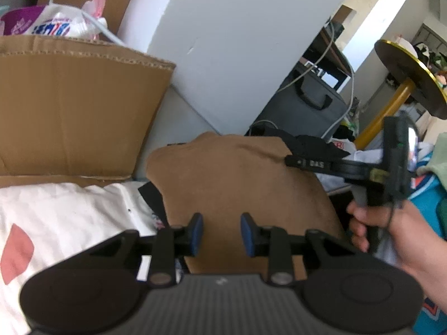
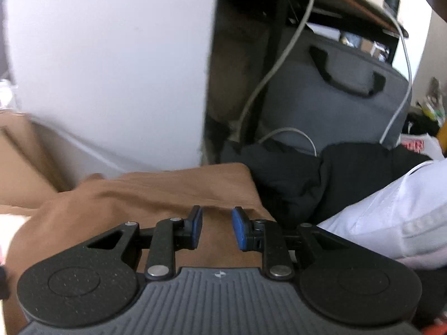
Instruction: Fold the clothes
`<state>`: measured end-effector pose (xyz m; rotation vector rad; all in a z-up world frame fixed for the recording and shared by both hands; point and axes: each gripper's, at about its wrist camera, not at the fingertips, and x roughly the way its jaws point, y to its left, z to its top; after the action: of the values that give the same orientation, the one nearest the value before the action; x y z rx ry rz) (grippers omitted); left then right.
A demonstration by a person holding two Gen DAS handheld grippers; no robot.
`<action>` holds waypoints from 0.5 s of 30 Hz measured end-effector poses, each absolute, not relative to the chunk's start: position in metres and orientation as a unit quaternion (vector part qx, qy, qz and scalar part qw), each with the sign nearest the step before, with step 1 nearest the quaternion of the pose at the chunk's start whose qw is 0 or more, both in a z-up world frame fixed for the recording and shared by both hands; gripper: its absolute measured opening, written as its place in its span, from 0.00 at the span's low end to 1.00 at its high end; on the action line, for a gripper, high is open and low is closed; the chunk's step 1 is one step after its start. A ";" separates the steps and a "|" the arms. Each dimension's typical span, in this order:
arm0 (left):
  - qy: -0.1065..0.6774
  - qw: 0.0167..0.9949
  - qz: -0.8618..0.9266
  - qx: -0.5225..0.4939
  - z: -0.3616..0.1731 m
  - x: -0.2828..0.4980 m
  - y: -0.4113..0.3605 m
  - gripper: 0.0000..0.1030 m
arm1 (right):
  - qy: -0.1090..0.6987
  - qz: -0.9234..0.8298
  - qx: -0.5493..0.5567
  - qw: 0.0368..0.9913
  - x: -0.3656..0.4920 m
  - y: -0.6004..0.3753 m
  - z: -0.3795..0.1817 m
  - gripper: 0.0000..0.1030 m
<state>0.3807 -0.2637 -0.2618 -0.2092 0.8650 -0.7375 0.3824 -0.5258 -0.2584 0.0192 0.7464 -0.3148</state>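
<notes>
The left gripper (image 1: 221, 233) fills the bottom of the left wrist view, its blue-padded jaws parted a little with nothing between them, hovering over a brown garment (image 1: 240, 184). That garment is the landmark: a rumpled tan cloth spread in the middle of the scene.

Left of the brown garment lies a white garment (image 1: 64, 223) with a pink patch, and a strip of black cloth peeks out between the two. Behind the white garment stands an open cardboard box (image 1: 78, 106) with a plastic bag (image 1: 56, 25) in it. Behind the brown garment rises a white panel (image 1: 237, 36).

At the brown garment's far right edge, a person's right hand (image 1: 391, 231) holds the right gripper (image 1: 315, 150), seen side-on, its tip at the cloth's edge; from here the grip cannot be judged.

In the right wrist view, the right gripper (image 2: 217, 227) hangs over the brown garment (image 2: 134, 195), jaws slightly apart, blue pads clear of the cloth, holding nothing. Right of the brown garment sits a dark garment (image 2: 307, 178), and beyond that a white shirt (image 2: 396, 212). Behind the dark garment stands a grey bag (image 2: 335, 103) with black handles and pale cables draped across it.
</notes>
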 end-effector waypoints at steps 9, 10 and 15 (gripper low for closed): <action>0.400 0.834 -0.366 -0.098 -0.257 0.363 -0.272 0.30 | 0.368 -0.111 -0.018 0.923 0.316 -0.506 -0.259 0.29; 0.404 0.833 -0.365 -0.097 -0.260 0.363 -0.274 0.30 | 0.372 -0.112 -0.019 0.921 0.312 -0.506 -0.263 0.29; 0.432 0.832 -0.339 -0.079 -0.278 0.369 -0.280 0.27 | 0.377 -0.143 -0.043 0.914 0.299 -0.511 -0.282 0.29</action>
<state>0.3689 -0.2802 -0.2785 -0.1666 0.9152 -0.7193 0.2987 -0.5110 -0.2817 -0.0878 0.7753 -0.2936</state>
